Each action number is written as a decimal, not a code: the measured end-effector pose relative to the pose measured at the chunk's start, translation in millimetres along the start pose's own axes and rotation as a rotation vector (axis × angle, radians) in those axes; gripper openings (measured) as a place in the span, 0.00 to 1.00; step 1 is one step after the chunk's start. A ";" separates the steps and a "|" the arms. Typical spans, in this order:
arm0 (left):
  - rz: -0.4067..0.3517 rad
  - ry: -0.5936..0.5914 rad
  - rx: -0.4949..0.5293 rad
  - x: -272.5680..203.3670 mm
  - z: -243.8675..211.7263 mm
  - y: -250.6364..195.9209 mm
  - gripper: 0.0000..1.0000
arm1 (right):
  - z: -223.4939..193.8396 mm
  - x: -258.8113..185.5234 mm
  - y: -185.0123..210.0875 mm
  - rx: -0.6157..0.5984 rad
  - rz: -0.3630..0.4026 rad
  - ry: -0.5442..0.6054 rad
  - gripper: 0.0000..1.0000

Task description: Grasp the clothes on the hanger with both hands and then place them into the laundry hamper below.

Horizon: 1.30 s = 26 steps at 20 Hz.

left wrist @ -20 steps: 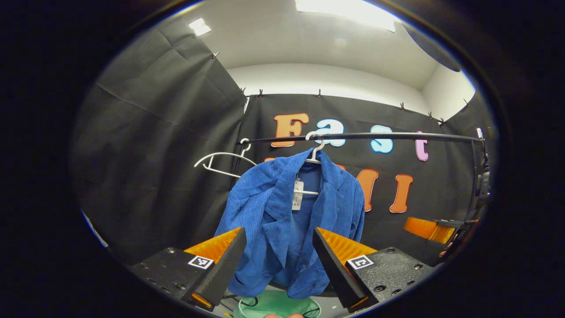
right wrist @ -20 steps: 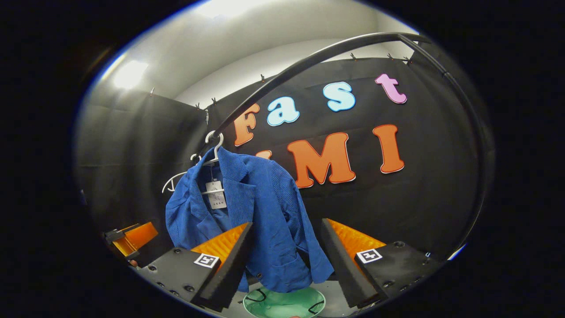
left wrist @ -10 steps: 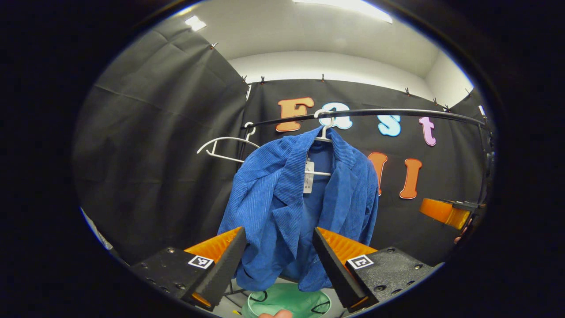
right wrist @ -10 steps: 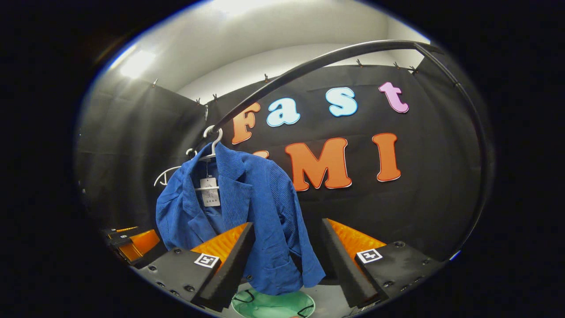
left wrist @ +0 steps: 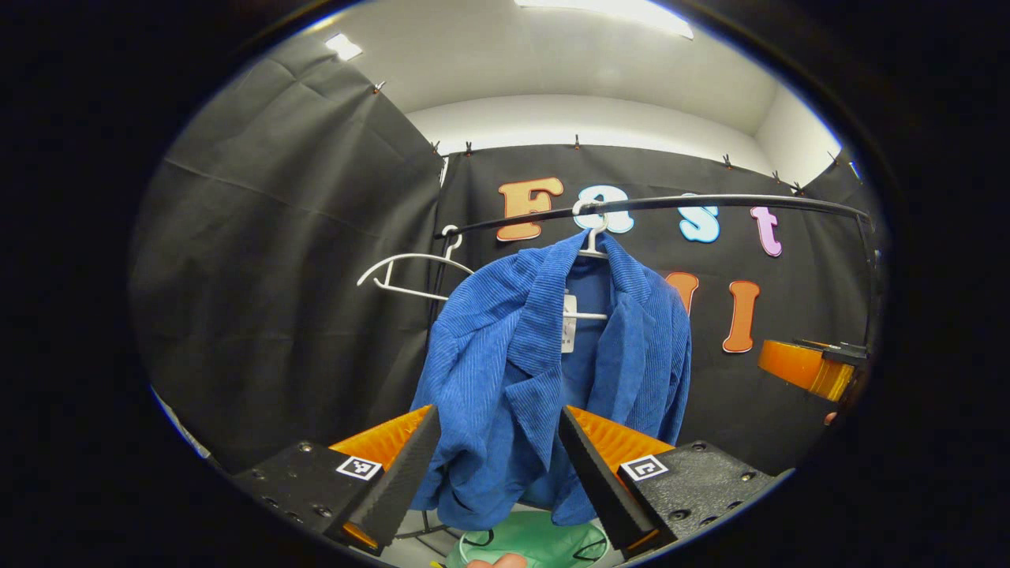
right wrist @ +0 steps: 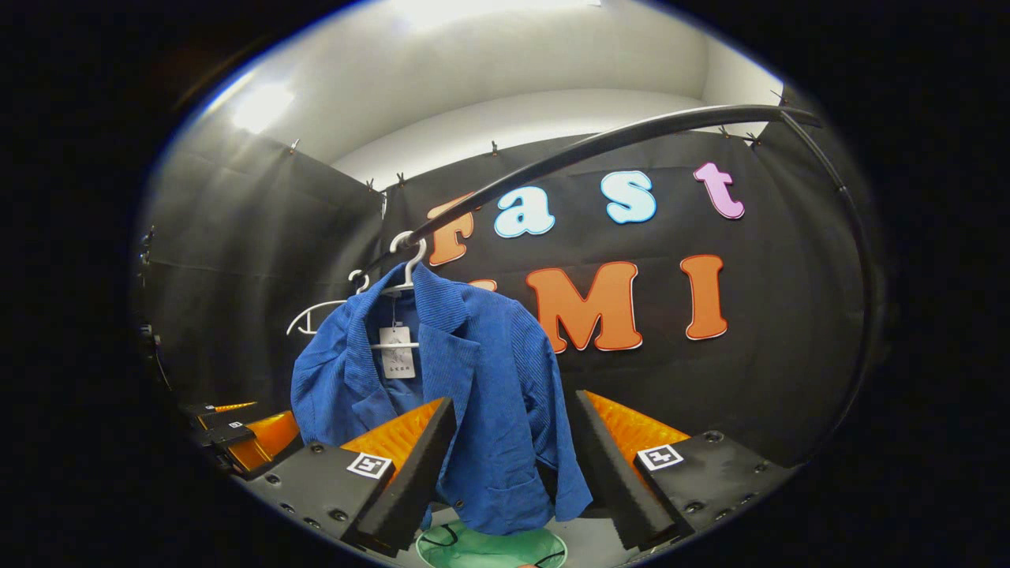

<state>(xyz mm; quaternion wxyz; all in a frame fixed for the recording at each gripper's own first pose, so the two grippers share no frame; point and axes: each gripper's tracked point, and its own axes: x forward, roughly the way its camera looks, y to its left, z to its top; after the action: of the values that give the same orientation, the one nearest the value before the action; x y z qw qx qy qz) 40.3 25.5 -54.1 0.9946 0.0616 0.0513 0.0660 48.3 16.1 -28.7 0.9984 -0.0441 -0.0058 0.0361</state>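
Closer now, blue corduroy jacket [left wrist: 544, 371] hangs open-fronted on hanger [left wrist: 590, 237].

1. Left gripper view: rides the left gripper [left wrist: 489, 465], faces the far wall, tilted slightly upward, near the blue jacket [left wrist: 544, 379].
2. Right gripper view: rides the right gripper [right wrist: 509, 465], set farther right.
3. Shared: jacket, rail [right wrist: 600, 142], green hamper [right wrist: 489, 548].
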 end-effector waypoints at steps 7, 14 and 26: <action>-0.060 0.011 -0.018 10.6 -3.3 16.1 0.95 | -11.7 23.0 26.3 0.015 -0.023 0.015 0.94; -0.091 0.032 -0.045 24.8 -7.2 25.7 0.92 | -20.7 59.4 49.9 0.069 -0.018 0.010 0.89; 0.274 -0.023 0.030 -14.1 3.2 41.2 0.92 | -113.5 181.3 92.7 0.068 0.200 0.176 0.97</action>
<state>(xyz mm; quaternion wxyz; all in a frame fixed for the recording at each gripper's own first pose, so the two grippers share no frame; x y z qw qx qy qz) 21.6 63.7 -44.2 0.9757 0.0835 0.0321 0.2000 224.1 111.4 -148.4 0.9873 -0.0134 0.0876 0.1316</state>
